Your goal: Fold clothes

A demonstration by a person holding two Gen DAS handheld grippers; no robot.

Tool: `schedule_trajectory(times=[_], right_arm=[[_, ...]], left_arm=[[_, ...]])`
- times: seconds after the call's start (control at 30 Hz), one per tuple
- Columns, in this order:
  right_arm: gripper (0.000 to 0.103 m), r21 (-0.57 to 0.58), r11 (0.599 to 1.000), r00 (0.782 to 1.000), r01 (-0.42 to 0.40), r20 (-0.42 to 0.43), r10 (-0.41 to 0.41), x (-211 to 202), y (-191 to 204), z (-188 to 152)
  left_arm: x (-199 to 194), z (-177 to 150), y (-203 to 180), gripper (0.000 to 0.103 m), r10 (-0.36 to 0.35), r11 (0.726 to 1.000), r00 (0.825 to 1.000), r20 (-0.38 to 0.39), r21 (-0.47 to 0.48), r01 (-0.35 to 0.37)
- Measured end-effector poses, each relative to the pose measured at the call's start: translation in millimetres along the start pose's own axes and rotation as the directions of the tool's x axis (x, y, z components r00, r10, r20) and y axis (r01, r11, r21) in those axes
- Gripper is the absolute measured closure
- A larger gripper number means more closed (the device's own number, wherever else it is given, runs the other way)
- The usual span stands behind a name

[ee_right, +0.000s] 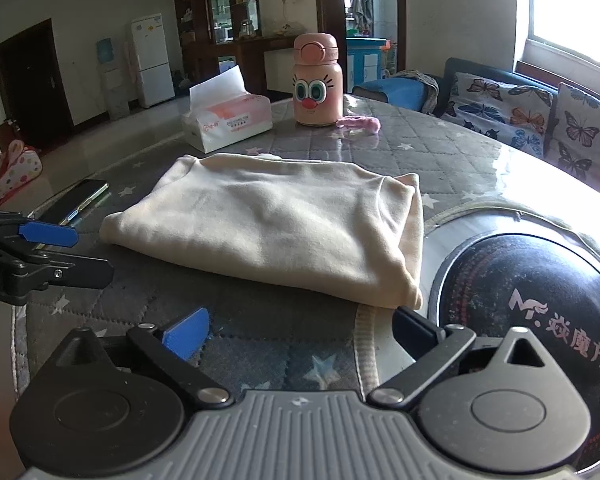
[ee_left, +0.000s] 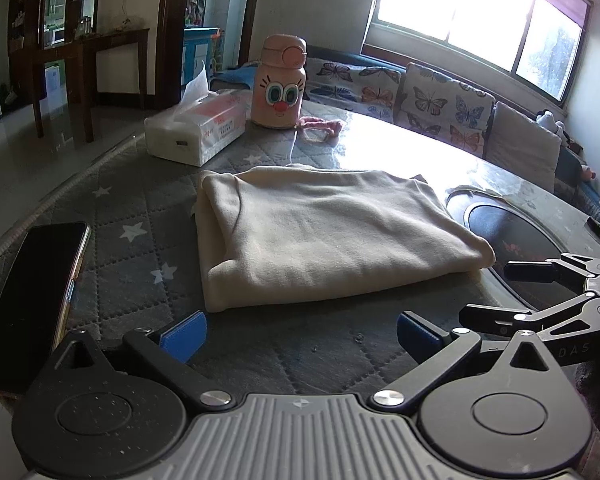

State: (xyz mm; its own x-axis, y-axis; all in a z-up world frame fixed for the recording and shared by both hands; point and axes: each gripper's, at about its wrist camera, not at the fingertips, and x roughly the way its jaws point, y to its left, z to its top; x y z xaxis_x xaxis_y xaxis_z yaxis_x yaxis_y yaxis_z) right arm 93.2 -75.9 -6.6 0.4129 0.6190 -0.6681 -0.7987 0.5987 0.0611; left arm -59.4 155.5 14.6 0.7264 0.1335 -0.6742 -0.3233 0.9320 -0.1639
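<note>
A cream garment lies folded into a thick rectangle on the grey quilted table cover; the right wrist view shows the same garment. My left gripper stands open just short of its near edge, blue pads wide apart, nothing between them. My right gripper is also open, near the garment's right corner, touching nothing. The right gripper shows at the right edge of the left wrist view, and the left gripper at the left edge of the right wrist view.
A black phone lies at the table's left edge. At the back stand a tissue box and a pink cartoon-face bottle with a pink strap. A round black cooktop is set into the table on the right. Butterfly cushions line a sofa beyond.
</note>
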Motion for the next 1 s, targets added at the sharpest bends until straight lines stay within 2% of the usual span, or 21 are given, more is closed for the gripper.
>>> schedule_trajectory(times=[0.57, 1.0], right_arm=[[0.000, 0.008, 0.999, 0.999, 0.038, 0.007, -0.038, -5, 5, -8], [0.000, 0.012, 0.998, 0.998, 0.061, 0.000, -0.061, -8, 7, -16]], left_arm=[[-1, -11, -2, 0.000, 0.036, 0.999, 0.999, -0.041, -0.013, -0.036], [-5, -16, -6, 0.000, 0.056, 0.998, 0.998, -0.035, -0.004, -0.056]])
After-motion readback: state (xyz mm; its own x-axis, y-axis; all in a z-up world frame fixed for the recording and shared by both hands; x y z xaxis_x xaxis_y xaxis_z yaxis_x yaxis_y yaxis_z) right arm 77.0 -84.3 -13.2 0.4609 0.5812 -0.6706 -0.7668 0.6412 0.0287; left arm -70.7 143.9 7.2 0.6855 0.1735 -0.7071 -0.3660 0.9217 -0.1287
